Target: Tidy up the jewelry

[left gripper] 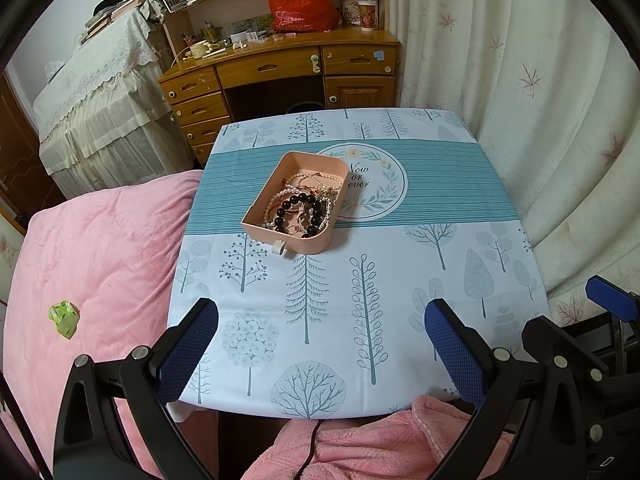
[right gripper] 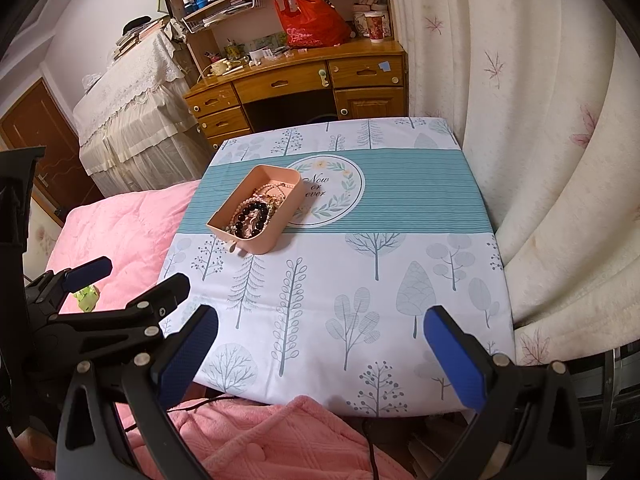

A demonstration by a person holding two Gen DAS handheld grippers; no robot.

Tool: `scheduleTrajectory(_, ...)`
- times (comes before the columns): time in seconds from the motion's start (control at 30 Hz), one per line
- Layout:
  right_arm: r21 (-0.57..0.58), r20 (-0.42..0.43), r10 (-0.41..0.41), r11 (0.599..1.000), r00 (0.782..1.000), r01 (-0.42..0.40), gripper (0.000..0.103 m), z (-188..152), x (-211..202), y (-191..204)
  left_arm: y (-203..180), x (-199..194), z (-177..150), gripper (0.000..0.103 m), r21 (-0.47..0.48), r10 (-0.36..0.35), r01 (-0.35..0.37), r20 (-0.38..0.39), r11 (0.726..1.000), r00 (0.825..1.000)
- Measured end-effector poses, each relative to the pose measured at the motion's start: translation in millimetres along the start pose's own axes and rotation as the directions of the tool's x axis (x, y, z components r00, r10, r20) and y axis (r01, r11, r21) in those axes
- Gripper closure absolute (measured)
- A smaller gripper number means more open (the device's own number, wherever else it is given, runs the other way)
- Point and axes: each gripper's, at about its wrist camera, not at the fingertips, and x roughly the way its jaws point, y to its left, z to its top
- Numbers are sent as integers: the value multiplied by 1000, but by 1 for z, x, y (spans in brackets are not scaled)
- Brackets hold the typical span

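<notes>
Left wrist view: left hand-held gripper (left gripper: 320, 340) hangs over the near desk (left gripper: 400, 280) edge, jaws spread wide, gripping nothing. Tray (left gripper: 260, 222) sits mid-desk w/ jewelry (left gripper: 304, 204) heaped inside, all in one tangle.

Right wrist view: right hand-held gripper (right gripper: 320, 344) likewise spread and empty, back from tray (right gripper: 256, 246). Both parked clear, prob. so the tray stays in plain sight & reachable.

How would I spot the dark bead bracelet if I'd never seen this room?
Find the tree-print tablecloth, then the pink tray on its teal stripe. Among pale pearl strands there, the bracelet is the ring of large, glossy black beads.
</notes>
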Motion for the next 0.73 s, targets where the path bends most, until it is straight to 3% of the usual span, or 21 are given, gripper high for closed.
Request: scheduleTrajectory(0.73, 4, -14, 2, 1000, 1000, -2, 0, -2, 5, -9, -4, 5, 1, 1, -3, -2, 2, -17, 1000, 1000)
